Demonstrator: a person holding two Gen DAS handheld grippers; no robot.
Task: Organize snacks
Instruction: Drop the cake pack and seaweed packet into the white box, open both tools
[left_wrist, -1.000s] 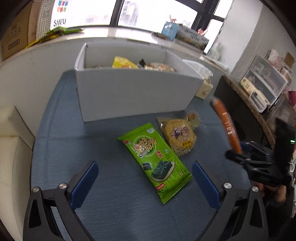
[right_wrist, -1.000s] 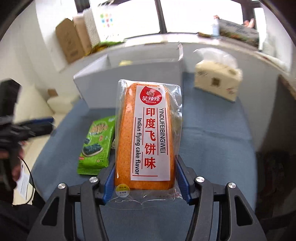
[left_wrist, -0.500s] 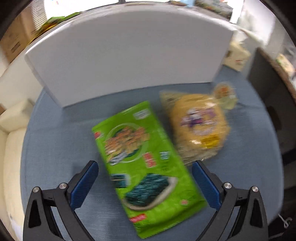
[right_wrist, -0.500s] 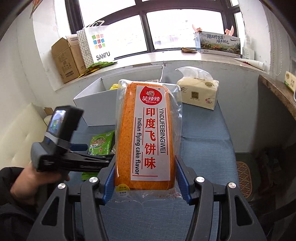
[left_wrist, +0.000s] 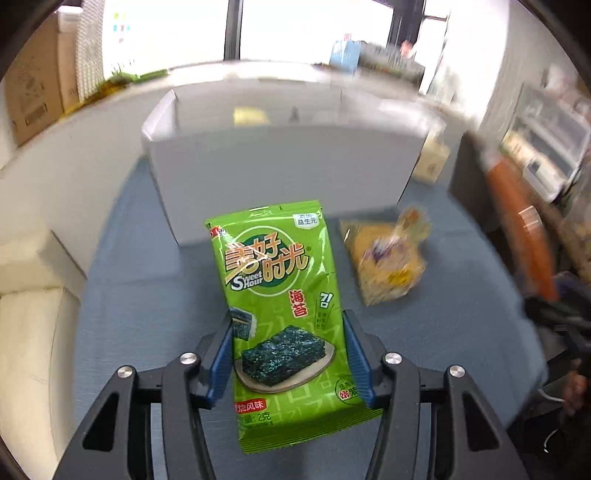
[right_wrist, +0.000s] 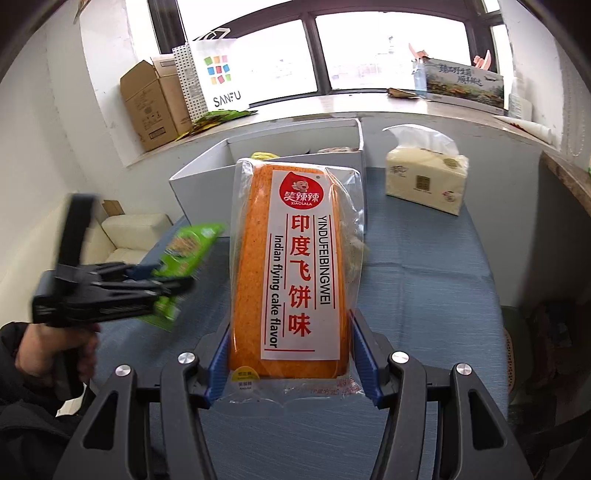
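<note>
left hand-held gripper (left_wrist: 288, 354) clamped, right hand-held gripper (right_wrist: 290, 360) clamped

Blurred in the left wrist view: yellow snack bag (left_wrist: 384, 258), print unreadable. Smeared at the right edge there, orange cake packet (left_wrist: 517, 229), label lost. Inside the white box (left_wrist: 280, 173), only a yellow scrap (left_wrist: 251, 112) showing over the wall, rest hidden. From the right wrist view, box mostly hidden behind the packet (right_wrist: 291, 280); something brownish (right_wrist: 338, 149) at its rim, possibly another snack. Green seaweed bag (right_wrist: 184, 254) motion-blurred and partly covered by the left gripper (right_wrist: 173, 286). Lower bag edge (left_wrist: 306, 439) hidden from neither finger, yet small print too fine to read.
</note>
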